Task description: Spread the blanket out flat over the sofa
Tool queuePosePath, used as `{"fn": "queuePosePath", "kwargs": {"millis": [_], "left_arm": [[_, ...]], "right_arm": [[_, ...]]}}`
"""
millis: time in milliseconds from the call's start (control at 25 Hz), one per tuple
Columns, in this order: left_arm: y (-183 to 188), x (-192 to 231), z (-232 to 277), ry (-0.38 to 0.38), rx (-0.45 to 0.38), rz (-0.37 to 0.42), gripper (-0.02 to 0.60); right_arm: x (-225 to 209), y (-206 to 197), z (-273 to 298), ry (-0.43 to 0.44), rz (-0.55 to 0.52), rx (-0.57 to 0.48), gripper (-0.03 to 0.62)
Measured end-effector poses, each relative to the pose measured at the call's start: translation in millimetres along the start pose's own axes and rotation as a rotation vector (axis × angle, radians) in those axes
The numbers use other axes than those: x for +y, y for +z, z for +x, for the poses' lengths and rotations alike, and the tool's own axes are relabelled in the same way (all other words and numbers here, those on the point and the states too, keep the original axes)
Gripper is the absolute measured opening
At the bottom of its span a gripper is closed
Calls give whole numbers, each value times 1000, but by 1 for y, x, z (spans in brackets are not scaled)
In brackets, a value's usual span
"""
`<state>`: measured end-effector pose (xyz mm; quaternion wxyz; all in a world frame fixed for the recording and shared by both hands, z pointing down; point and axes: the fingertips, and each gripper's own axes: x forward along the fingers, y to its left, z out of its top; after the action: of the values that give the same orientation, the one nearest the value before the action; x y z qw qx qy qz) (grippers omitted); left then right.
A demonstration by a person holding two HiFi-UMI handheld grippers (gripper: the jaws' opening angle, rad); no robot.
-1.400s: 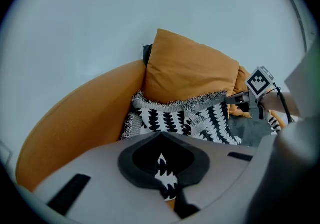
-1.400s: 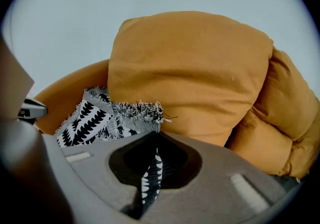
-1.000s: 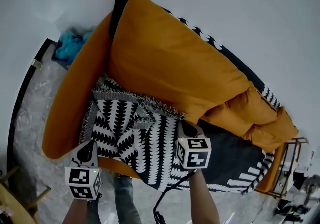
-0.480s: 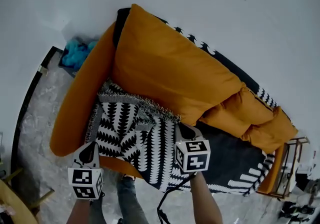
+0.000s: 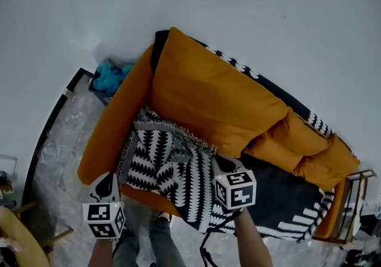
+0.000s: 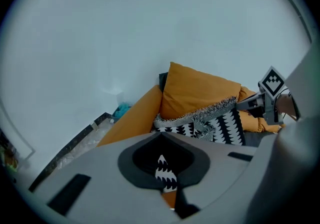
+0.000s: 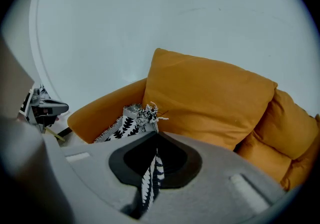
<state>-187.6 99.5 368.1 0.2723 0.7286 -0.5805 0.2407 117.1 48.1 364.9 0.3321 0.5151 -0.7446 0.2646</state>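
Observation:
A black-and-white patterned blanket (image 5: 169, 167) with a fringed edge lies bunched on the left part of the orange sofa's (image 5: 208, 96) seat, its front edge hanging over the seat front. My left gripper (image 5: 105, 185) is shut on the blanket's front left edge, and a strip of it shows between the jaws (image 6: 162, 170). My right gripper (image 5: 223, 165) is shut on the front edge further right, where a fold of the blanket (image 7: 151, 173) stands pinched. In the right gripper view, the fringe (image 7: 142, 114) rises just beyond the jaws.
A dark throw with white pattern (image 5: 280, 200) covers the right of the seat and the sofa back. Loose orange cushions (image 5: 309, 149) sit at the right. A blue cloth (image 5: 110, 78) lies behind the left armrest (image 5: 116, 123). A small wooden stand (image 5: 351, 200) is beside the right end.
The head view has shifted, so the sofa now sits further right and lower in the picture. Both grippers remain shut on the blanket's front edge, about as far apart as before.

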Motion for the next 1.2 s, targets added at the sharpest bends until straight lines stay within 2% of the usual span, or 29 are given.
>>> {"fn": "queuePosePath", "kwargs": {"millis": [280, 480, 840, 1200], "left_arm": [[-18, 20, -29, -24, 2, 43, 5], [-35, 44, -44, -28, 3, 23, 5], [-42, 96, -77, -5, -31, 3, 5], [-60, 116, -113, -8, -38, -36, 5]], "right_arm": [[33, 10, -18, -28, -21, -23, 12], [57, 16, -29, -44, -59, -26, 12], [112, 24, -47, -33, -117, -25, 12], [158, 33, -60, -13, -157, -29, 12]]}}
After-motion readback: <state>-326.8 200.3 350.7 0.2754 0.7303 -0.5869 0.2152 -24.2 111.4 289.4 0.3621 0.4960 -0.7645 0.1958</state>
